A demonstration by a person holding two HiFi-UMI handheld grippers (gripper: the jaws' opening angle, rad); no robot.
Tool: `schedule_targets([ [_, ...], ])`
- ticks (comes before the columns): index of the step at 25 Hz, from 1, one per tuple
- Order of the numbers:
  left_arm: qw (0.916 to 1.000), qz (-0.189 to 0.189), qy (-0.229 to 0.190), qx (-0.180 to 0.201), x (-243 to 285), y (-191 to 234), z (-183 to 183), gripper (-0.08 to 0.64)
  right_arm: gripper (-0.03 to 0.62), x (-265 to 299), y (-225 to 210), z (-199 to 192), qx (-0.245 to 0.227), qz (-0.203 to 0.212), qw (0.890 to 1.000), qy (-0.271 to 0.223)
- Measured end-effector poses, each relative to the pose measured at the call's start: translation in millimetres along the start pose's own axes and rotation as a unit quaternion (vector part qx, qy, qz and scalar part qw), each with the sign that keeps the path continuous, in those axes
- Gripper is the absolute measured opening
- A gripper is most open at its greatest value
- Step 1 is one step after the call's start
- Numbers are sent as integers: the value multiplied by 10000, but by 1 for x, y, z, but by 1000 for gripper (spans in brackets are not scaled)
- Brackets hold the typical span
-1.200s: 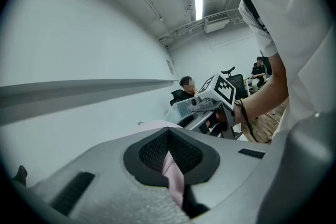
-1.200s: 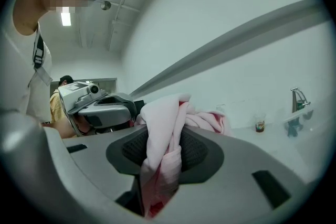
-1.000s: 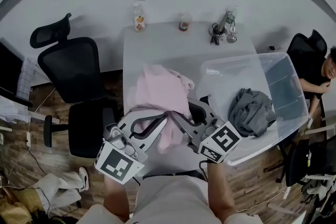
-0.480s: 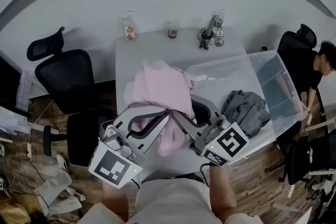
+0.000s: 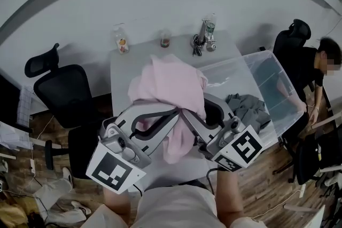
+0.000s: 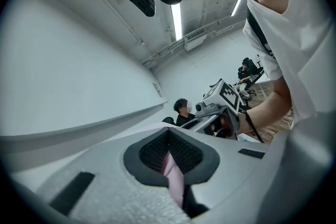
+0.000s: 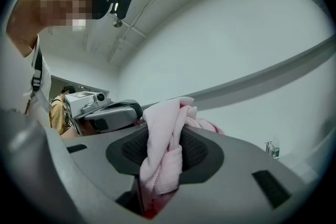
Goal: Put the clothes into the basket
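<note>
Head view. The clear basket stands tilted on the counter, its open top facing you. A grey garment lies inside it. You have the pink garment lifted off the counter, just beside the basket's near left corner and not yet inside; its top folds overlap that corner in this view. Your left gripper and right gripper meet under the cloth, tips close together. A bottle, a cup and a cluster of small metal items sit along the counter edge, beyond the basket and away from you. A seated person is past the basket's far side.

Left gripper view. The jaws stand narrow, pinched on a thin fold of the pink garment that runs down between the pads. Your right gripper shows beyond, toward the basket side.

Right gripper view. The jaws are clamped on a thick bunch of the pink garment; cloth spills over the top of the pads and hangs below them. Your left gripper shows just behind the cloth.
</note>
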State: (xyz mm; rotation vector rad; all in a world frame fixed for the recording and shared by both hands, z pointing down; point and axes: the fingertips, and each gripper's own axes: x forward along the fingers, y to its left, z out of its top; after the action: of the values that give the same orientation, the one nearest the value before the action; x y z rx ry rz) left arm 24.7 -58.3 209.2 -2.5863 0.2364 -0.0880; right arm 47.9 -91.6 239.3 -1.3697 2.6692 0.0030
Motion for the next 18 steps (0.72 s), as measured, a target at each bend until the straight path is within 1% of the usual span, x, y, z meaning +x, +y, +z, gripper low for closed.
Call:
schedule_targets([
  [5, 9995, -133, -251, 120, 15, -2, 18, 5, 141, -16, -10, 20, -73, -177, 9996, -202],
  [11, 9975, -363, -490, 358, 56, -13, 46, 5, 141, -54, -37, 46, -237, -465, 9978, -409],
  [18, 9948, -629, -695, 402, 102, -27, 61, 5, 141, -94, -70, 60, -316, -766, 9953, -503],
])
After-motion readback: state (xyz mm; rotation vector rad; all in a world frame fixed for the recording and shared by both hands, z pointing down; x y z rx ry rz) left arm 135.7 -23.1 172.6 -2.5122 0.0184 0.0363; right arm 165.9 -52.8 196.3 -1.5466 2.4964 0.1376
